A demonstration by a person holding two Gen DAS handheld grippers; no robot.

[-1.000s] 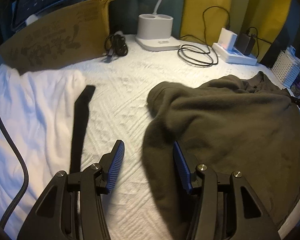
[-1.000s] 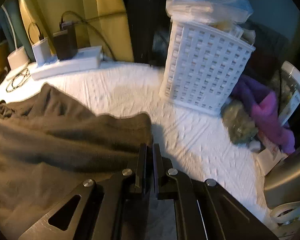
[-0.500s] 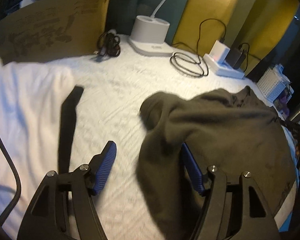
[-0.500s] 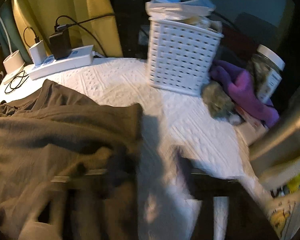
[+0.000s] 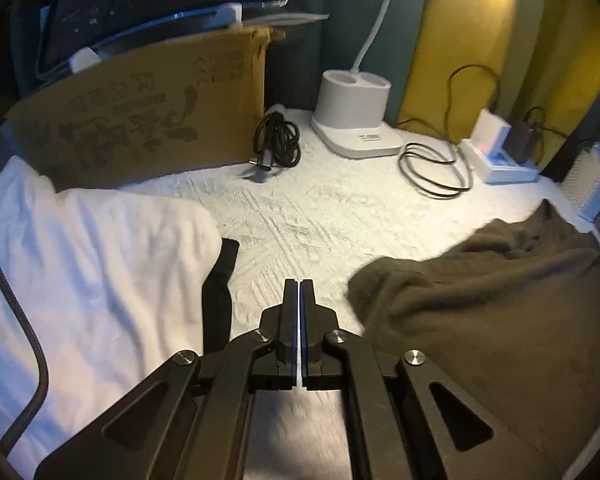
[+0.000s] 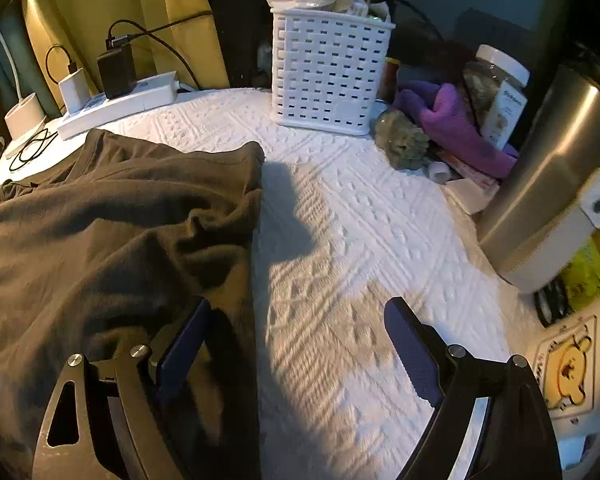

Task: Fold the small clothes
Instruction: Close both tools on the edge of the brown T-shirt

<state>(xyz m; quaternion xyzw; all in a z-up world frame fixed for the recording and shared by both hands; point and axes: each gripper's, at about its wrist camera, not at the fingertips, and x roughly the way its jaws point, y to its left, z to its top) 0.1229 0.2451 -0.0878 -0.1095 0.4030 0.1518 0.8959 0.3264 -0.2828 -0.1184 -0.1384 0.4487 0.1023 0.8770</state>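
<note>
A dark olive garment lies crumpled on the white quilted surface, at the right of the left wrist view. My left gripper is shut with nothing between its fingers, just left of the garment's edge and above bare quilt. In the right wrist view the same garment fills the left half. My right gripper stands open over its right edge. The cloth reaches past the left finger into the gap, and the right finger is over bare quilt. Neither pad presses on it.
A white cloth and a black strap lie at the left. Behind are a cardboard box, a lamp base, cables and a power strip. A white basket, purple cloth, jar and metal cylinder crowd the right.
My left gripper went from open at the garment's edge to shut and empty, left of the cloth. My right gripper went from shut at the garment's corner to open, and the view shifted right.
</note>
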